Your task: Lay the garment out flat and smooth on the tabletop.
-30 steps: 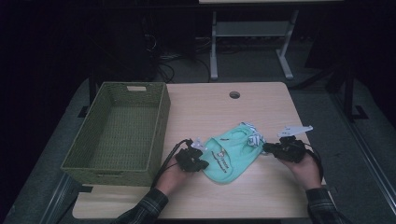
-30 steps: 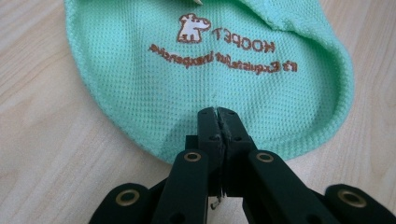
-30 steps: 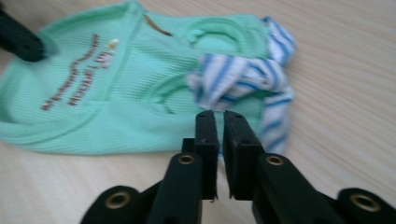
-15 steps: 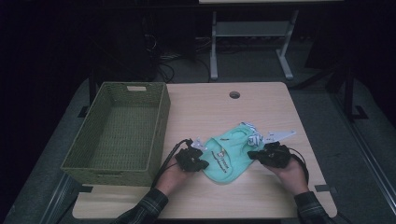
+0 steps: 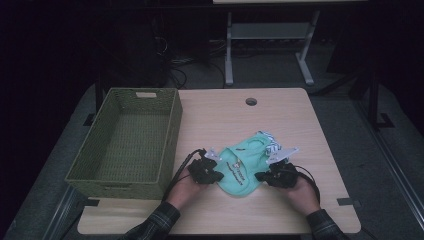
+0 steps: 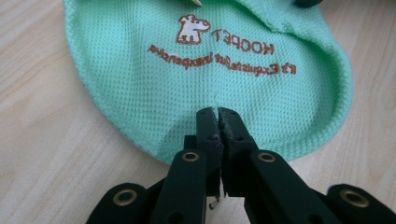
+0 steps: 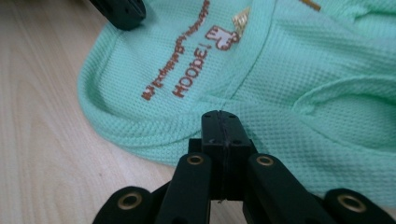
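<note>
**While both claws pinch the mint garment, the basket waits empty**

- Garment: small, mint-green knit with brown lettering and a dog logo. Lies flat on the tabletop, near the person's edge, just right of the basket.
- Left claw: jaws closed, tips pressed together on the fabric at the garment's rounded hem. Fabric puckers at the tips, so a fold looks caught between them.
- Right claw: jaws closed on the opposite side, biting near a seam.
- Why held so, as a judgement: two grips on opposing edges let the cloth be lifted or folded without bunching.
- Basket sits open-topped to the left, close by; likely the drop spot.
- Striped trim shows at the far end of the garment; details unclear.
</note>
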A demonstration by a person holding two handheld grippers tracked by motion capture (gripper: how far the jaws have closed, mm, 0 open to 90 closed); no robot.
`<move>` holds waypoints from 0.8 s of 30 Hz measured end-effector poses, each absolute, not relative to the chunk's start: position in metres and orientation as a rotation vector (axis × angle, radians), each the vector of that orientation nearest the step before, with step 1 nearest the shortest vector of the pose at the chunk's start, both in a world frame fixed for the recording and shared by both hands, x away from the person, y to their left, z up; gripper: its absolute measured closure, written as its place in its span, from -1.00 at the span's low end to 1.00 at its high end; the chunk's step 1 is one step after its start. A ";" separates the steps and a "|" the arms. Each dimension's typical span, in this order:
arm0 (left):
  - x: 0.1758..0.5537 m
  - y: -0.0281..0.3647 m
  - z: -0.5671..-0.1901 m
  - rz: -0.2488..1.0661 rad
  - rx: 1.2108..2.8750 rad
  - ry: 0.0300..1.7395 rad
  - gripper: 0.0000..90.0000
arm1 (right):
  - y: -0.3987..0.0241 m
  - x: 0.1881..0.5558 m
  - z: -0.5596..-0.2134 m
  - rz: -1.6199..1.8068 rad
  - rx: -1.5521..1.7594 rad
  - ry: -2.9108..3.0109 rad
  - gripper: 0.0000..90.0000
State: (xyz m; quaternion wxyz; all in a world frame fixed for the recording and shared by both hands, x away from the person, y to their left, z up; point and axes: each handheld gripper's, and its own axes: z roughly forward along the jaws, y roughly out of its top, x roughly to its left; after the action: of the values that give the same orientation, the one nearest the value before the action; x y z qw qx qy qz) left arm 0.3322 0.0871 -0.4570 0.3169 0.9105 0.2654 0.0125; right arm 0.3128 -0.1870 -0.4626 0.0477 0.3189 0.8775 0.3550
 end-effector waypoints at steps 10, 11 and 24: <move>0.348 0.078 -0.441 0.035 2.364 0.683 0.98 | -0.186 0.313 -0.466 1.046 0.914 2.684 0.99; 0.352 0.075 -0.439 0.043 2.355 0.684 0.99 | -0.186 0.313 -0.466 1.052 0.919 2.686 0.99; 0.418 0.037 -0.430 0.143 2.334 0.678 0.99 | -0.184 0.311 -0.465 1.027 0.904 2.681 0.99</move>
State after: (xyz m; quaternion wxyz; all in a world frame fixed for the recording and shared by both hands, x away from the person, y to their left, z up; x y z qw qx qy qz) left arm 0.4179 0.0366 -0.4297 0.3463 0.8993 0.2613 0.0550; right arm 0.3105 -0.1839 -0.4647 0.0659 0.2998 0.8887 0.3405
